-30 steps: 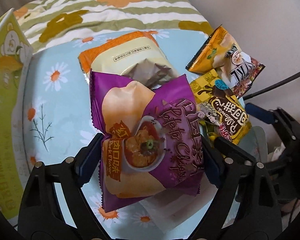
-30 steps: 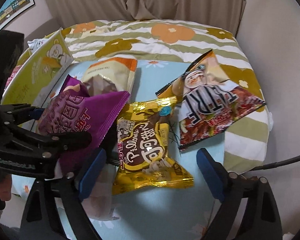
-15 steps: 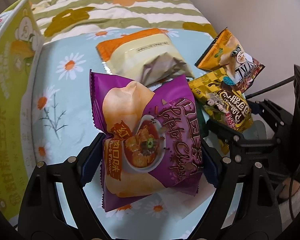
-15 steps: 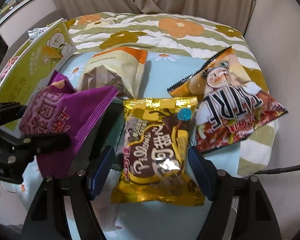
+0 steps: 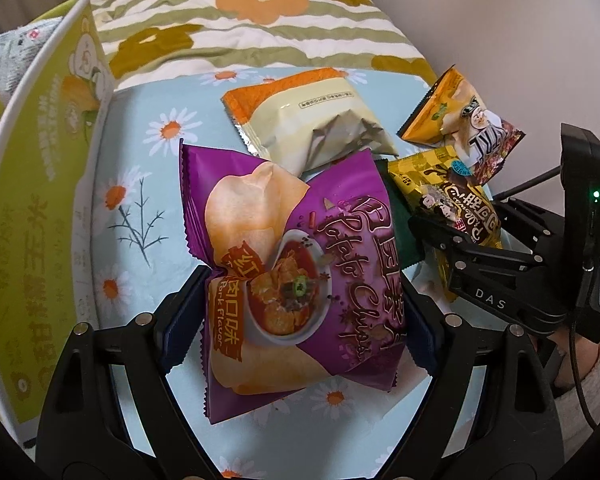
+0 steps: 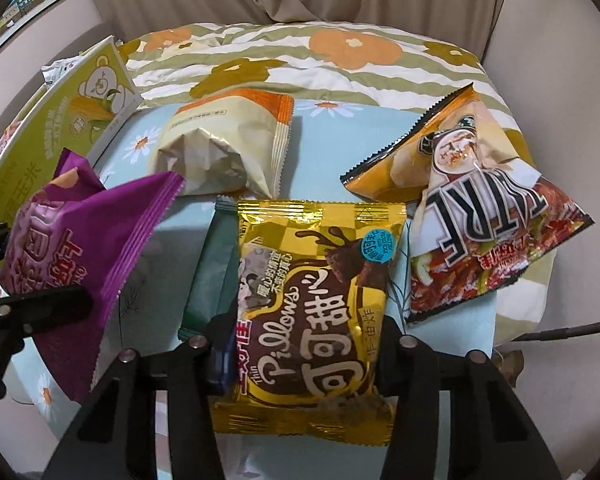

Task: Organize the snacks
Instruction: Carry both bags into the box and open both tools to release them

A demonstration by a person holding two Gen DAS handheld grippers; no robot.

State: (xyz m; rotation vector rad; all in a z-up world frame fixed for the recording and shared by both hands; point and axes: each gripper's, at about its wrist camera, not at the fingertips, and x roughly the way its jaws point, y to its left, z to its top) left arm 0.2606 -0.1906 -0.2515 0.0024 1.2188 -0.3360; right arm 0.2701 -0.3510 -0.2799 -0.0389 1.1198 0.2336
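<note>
My left gripper (image 5: pixel 296 320) is shut on a purple potato chips bag (image 5: pixel 292 264) and holds it above the blue daisy cloth (image 5: pixel 140 184). The bag also shows at the left of the right wrist view (image 6: pixel 80 248). My right gripper (image 6: pixel 300 352) has closed on both sides of a gold Pillows cocoa snack bag (image 6: pixel 316 300), which lies on the cloth. A cream and orange bag (image 6: pixel 228 148) lies behind, and an orange chips bag (image 6: pixel 472 208) lies to the right.
A green cardboard box (image 5: pixel 32 200) stands along the left edge of the cloth. A dark green packet (image 6: pixel 212 264) lies under the gold bag's left side. A striped flower blanket (image 6: pixel 320 56) covers the back. A cable (image 6: pixel 560 334) runs at the right.
My right gripper moved forward over the gold bag and closed on its sides. My left gripper carried the purple bag a little left, toward the green box.
</note>
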